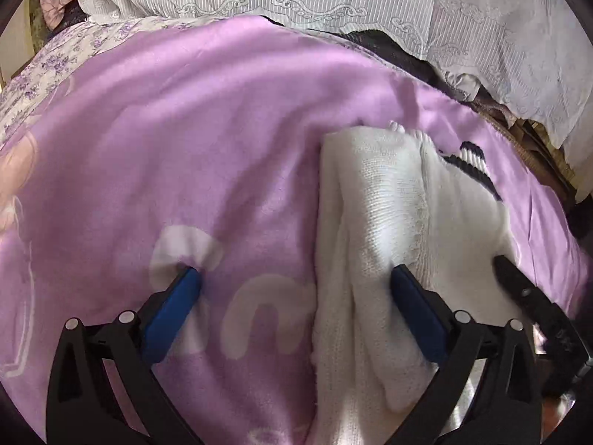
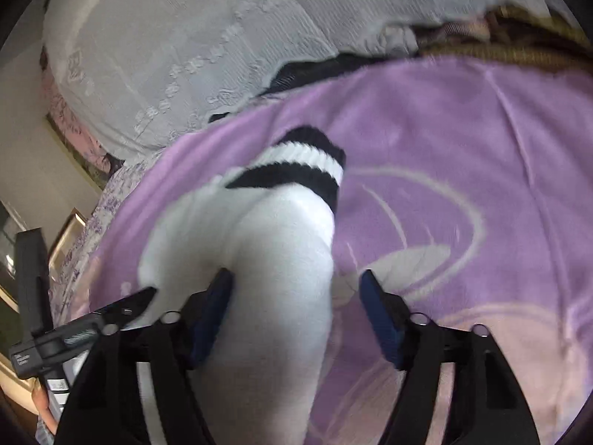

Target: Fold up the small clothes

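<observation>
Mid-fold: the white knitted sock with black stripes (image 2: 274,230) lies on the lilac fleece blanket (image 1: 185,129). Both the left gripper (image 1: 296,278) and the right gripper (image 2: 296,282) stand apart, clamping nothing. Next, pinch its near end.

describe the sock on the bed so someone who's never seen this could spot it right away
Find the big purple blanket spread over the bed, below the white lace cover. On it lies one white sock. Its cuff has black bands with a white stripe between, unlike the blanket's pale printed shapes.

Left gripper (image 1: 296,282) and right gripper (image 2: 294,283) gape wide (both angled downward).
</observation>
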Motion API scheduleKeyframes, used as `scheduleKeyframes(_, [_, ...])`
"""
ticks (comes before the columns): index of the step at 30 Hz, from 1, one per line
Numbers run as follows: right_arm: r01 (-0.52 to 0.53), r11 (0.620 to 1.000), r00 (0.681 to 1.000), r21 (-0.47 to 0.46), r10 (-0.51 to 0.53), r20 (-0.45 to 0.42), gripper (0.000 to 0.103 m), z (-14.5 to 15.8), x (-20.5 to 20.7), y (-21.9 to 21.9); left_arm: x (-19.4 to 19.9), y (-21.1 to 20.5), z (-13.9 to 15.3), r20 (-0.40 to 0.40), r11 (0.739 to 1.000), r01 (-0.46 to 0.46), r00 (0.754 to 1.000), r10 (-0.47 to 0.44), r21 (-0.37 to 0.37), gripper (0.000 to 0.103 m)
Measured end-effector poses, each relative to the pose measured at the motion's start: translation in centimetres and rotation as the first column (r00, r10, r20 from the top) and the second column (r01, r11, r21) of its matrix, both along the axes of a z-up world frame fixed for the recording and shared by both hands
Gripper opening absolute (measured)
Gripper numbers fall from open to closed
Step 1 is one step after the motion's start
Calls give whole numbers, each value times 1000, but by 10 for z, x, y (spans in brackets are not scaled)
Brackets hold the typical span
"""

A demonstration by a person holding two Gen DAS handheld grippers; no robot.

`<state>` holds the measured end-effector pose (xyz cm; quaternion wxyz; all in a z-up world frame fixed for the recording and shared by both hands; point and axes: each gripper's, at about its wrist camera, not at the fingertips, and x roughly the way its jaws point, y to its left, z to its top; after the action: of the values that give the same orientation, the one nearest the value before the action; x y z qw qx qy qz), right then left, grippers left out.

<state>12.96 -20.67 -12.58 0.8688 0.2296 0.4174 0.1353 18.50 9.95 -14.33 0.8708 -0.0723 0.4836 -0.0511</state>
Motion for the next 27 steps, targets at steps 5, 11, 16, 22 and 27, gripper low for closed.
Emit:
scheduleKeyframes(5, [11,996,995,-93,-1,100,76,28,-36,6,-22,12,16,20,992,31,999,-29,-119,98])
scheduleKeyframes(11, [-55,986,989,-158,76,128,76,40,-83,15,-66,8,39,122,975,154,983,-135,-160,98])
scheduleKeyframes(16, [-130,989,991,-71,130,-11,81,7,-76,12,-64,-25,0,19,985,168,985,-169,47,99])
scheduleKeyframes(22, [-89,994,996,61,87,29,81,12,-75,-12,-73,-16,20,45,952,248,969,-244,-179,98])
scheduleKeyframes(27, [-52,977,998,207,57,-15,81,6,-56,-31,-49,-13,-1,-32,905,237,964,-264,-352,98])
